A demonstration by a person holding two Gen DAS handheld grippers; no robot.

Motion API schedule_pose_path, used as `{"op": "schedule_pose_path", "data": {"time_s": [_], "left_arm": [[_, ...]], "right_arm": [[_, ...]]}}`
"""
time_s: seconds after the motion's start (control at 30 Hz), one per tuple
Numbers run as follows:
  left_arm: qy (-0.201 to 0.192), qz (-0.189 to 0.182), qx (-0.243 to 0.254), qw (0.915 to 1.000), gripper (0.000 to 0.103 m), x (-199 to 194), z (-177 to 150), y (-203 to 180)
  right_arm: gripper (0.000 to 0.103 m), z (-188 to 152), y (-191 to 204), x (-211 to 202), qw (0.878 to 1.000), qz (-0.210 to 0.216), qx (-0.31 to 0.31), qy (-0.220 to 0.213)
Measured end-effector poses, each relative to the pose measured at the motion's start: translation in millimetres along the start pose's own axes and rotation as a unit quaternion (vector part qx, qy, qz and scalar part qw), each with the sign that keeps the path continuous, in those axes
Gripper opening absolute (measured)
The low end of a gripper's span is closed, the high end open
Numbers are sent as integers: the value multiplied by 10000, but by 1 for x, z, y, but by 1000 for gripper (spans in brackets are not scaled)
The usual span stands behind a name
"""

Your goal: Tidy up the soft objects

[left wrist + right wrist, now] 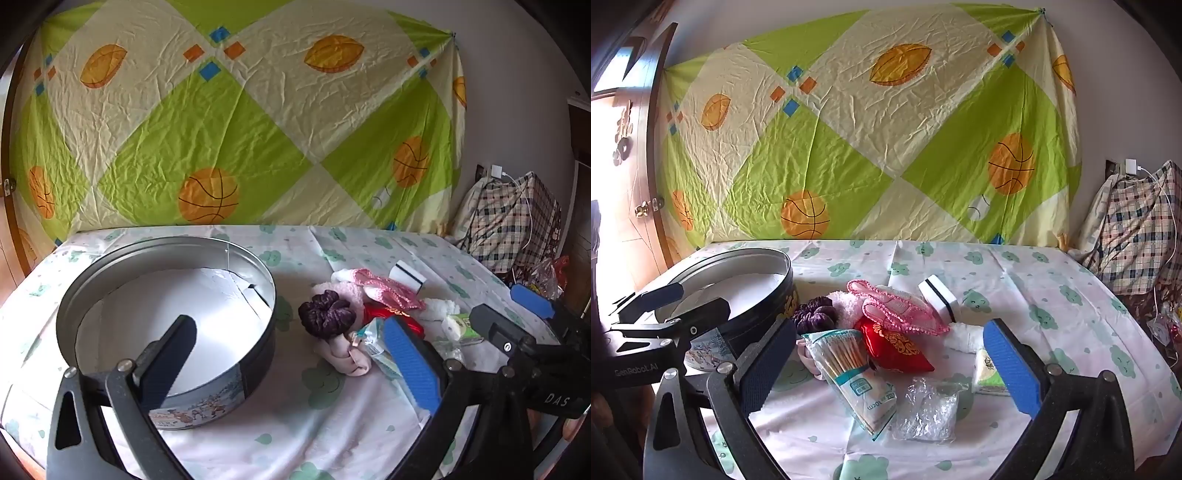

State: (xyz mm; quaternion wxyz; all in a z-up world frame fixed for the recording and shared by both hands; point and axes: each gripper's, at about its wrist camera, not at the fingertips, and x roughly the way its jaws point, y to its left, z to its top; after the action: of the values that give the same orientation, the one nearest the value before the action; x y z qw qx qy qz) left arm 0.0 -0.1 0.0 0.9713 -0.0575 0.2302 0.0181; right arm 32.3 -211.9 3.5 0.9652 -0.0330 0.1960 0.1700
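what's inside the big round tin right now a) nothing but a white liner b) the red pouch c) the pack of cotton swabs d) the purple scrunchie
a: the round tin shows only its white liner, while the purple scrunchie, the pack of cotton swabs and the red pouch all lie on the sheet beside it.

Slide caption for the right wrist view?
Open right gripper above cotton swab pack and soft pile, round tin at left.
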Motion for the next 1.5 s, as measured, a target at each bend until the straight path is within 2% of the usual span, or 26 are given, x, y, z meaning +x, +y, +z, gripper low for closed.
{"op": "schedule_pose_path", "data": {"time_s": [0.37, 1.5], "left_arm": [[6, 11, 12, 10000, 103, 4, -5, -3], [48, 76, 115, 9999, 103, 7, -6, 0]], "right_arm": [[102, 1, -4, -7, 10000, -17, 22, 25], [102, -12, 0, 10, 9998, 36, 134, 135]]}}
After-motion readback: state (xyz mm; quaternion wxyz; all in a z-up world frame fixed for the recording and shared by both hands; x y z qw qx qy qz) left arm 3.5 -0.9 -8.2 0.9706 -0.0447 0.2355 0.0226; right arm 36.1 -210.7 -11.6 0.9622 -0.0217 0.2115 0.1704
